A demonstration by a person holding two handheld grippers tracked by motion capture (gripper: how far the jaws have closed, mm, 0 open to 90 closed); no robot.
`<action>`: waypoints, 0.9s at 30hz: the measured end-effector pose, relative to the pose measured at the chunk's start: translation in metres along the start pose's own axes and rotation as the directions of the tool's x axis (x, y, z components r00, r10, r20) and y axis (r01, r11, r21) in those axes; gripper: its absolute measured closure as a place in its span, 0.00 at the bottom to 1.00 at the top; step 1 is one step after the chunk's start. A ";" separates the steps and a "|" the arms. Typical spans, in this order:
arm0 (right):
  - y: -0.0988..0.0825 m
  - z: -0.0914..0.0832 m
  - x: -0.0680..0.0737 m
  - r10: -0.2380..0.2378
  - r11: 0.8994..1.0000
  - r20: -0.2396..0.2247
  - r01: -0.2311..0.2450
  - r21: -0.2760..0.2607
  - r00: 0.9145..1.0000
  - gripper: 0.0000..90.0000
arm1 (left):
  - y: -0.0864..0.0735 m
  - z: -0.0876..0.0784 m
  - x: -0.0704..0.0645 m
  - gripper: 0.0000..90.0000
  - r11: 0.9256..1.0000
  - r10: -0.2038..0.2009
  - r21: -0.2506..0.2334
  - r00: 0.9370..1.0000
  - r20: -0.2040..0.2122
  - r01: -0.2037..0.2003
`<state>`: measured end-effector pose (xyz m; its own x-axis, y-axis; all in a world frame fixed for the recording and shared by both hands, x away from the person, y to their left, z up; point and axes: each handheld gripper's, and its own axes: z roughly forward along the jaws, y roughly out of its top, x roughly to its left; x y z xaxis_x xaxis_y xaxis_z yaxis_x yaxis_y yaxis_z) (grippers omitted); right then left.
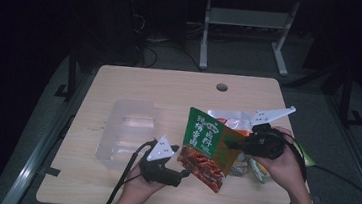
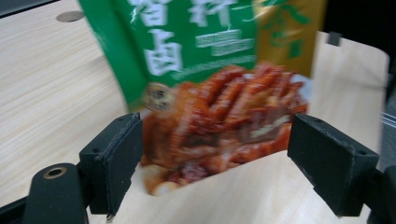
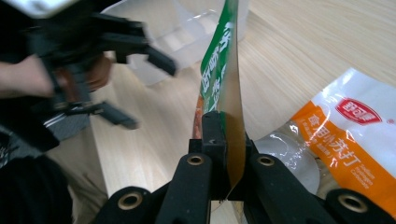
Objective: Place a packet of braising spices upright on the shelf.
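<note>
A green snack packet with a picture of red food hangs upright above the wooden table. My right gripper is shut on its right edge; in the right gripper view the jaws pinch the thin packet seen edge-on. My left gripper is open at the packet's lower left corner. In the left gripper view the packet's lower part sits between the spread pads without touching them. The left gripper also appears blurred in the right gripper view.
A clear plastic container stands on the left half of the table, behind the left gripper. An orange and white packet and other bagged snacks lie under and behind the right hand. A round hole marks the table's far side.
</note>
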<state>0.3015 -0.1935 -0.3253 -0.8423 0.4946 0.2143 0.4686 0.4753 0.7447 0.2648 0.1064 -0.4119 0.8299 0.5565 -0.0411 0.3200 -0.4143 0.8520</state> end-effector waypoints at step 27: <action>-0.012 -0.001 -0.012 0.033 0.995 -0.022 -0.034 -0.089 0.999 0.85 | 0.001 0.019 0.012 0.97 0.997 -0.068 0.034 0.993 0.097 0.065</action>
<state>0.3059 -0.2055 -0.3361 -0.8323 0.4934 0.2525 0.4716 0.3910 0.7904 0.2842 0.0990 -0.4215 0.8465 0.5111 -0.1491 0.3885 -0.4014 0.8294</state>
